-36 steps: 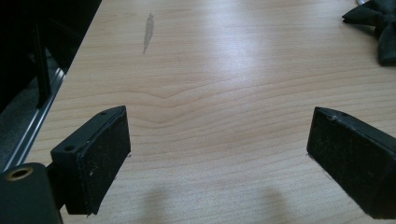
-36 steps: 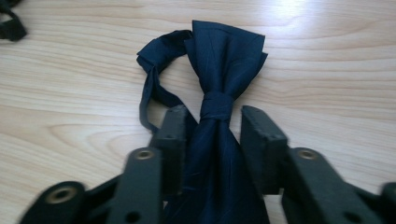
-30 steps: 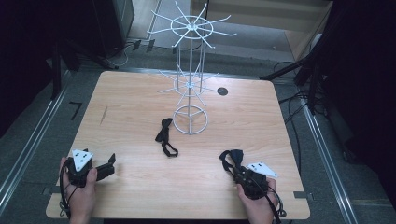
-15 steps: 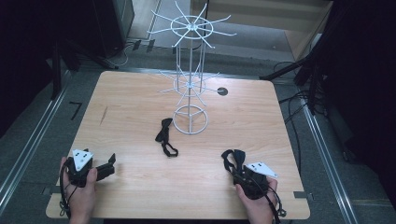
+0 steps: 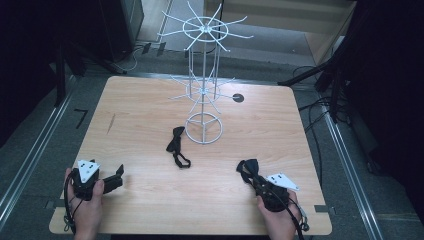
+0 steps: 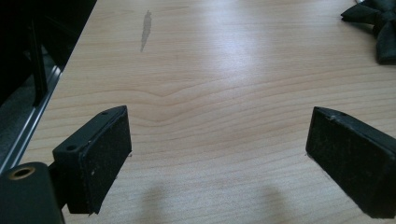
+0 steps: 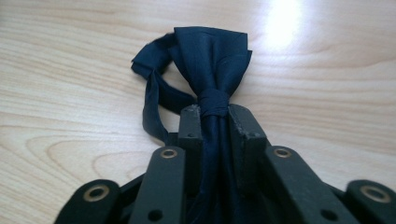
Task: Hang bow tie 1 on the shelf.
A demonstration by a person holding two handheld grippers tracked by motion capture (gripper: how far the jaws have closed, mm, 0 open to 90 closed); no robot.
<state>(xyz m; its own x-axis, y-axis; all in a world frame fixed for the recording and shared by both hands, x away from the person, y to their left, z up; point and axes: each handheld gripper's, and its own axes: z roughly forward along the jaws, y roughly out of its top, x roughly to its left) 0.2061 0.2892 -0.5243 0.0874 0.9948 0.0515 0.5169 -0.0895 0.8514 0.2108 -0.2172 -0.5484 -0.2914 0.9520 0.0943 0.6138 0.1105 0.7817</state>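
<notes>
At the lower right of the high view, the right tongs [image 5: 248, 170], whose jaws have just been closing, pinch a dark bow tie [image 7: 212, 56] on the counter [image 5: 150, 115]. Lower left, the left tongs [image 5: 119, 175] gape empty. A second bow tie [image 5: 176, 145] lies mid-frame beside a white wire rack [image 5: 203, 95].

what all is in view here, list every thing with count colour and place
bow tie in the right gripper: 1, dark navy, near right part of the table, knot just past the jaw tips
bow tie on the table: 1, black, lying loose mid-table beside the rack's base ring
wire rack: 1, white, upright at the far middle, two tiers of spokes
round mark: 1, black, far right of the rack
table: 1, light wood
left gripper: 1, black, near left corner, jaws wide apart with bare wood between
right gripper: 1, black, jaws just closing, clamped on the navy bow tie
</notes>
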